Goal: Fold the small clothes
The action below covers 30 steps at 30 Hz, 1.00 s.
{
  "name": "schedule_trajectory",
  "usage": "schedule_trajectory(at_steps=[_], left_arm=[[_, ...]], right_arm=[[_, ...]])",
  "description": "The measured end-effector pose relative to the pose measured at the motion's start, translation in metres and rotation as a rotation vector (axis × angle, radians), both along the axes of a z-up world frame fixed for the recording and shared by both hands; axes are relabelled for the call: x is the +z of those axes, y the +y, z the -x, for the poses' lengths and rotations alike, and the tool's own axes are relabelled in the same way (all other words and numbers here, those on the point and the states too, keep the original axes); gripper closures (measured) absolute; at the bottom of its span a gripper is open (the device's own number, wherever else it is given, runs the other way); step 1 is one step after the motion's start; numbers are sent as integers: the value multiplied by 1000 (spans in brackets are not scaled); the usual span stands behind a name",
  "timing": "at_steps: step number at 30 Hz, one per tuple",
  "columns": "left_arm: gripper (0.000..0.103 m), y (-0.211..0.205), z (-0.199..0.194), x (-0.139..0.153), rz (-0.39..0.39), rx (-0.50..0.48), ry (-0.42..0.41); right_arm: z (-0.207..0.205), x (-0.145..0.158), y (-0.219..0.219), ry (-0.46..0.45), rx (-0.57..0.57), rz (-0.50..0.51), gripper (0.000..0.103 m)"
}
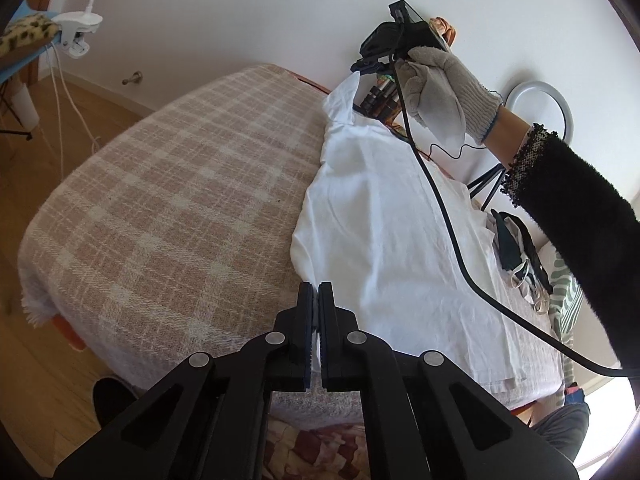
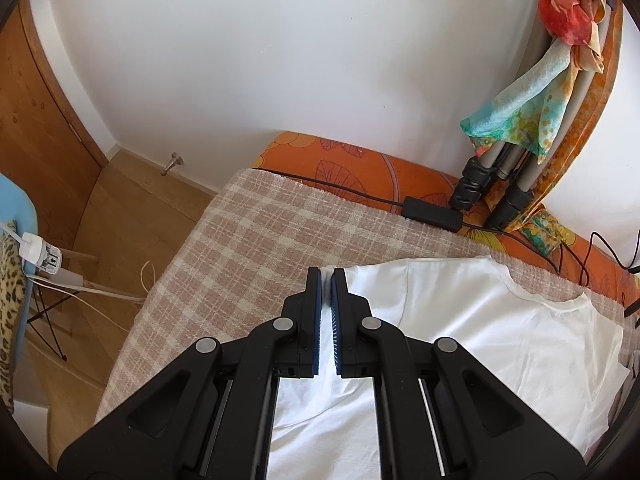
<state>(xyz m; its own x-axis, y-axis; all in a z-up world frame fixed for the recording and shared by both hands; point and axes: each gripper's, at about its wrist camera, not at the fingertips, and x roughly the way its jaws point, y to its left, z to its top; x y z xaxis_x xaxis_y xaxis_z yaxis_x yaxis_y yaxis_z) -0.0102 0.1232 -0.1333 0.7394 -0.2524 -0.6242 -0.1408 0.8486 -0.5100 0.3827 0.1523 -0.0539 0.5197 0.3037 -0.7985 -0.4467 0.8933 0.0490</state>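
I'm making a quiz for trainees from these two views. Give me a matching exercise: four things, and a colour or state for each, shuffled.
Things:
1 T-shirt
2 blanket
3 scarf
4 right gripper

Colours or states:
A knotted on the tripod
B beige plaid
C shut on cloth
D white, lifted along one edge

Pairs: 1-D, 2-B, 3-A, 4-C

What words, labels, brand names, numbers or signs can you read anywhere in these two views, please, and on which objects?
None: no legible text shows in either view.
White shirt: plain, with no print or visible label.
Checked blanket: woven pattern only.
Black power adapter: any marking is too small to read.
White clip-on lamp clamp: no readable marking.
Both grippers' fingers: unmarked.
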Motion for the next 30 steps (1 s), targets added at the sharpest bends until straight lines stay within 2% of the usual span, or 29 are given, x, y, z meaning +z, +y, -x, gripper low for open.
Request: schedule_trajectory(at_steps=[11, 18, 22, 26, 30], left_arm=[[102, -48, -8, 24, -13, -158, -72], [102, -92, -25, 21, 0, -293, -57], [102, -122, -36, 11, -8, -376, -19], [102, -143, -42, 1, -44, -445, 21], [102, -147, -48, -6, -29, -466, 50]], right_arm=[[-6, 23, -54, -33, -45, -52, 98], [-10, 28, -115, -56, -94, -64, 98], [-19, 15, -152, -39, -141, -49, 98], [-29, -13, -180, 15, -181, -18, 98], [-34, -35, -197, 57, -204, -11, 97]])
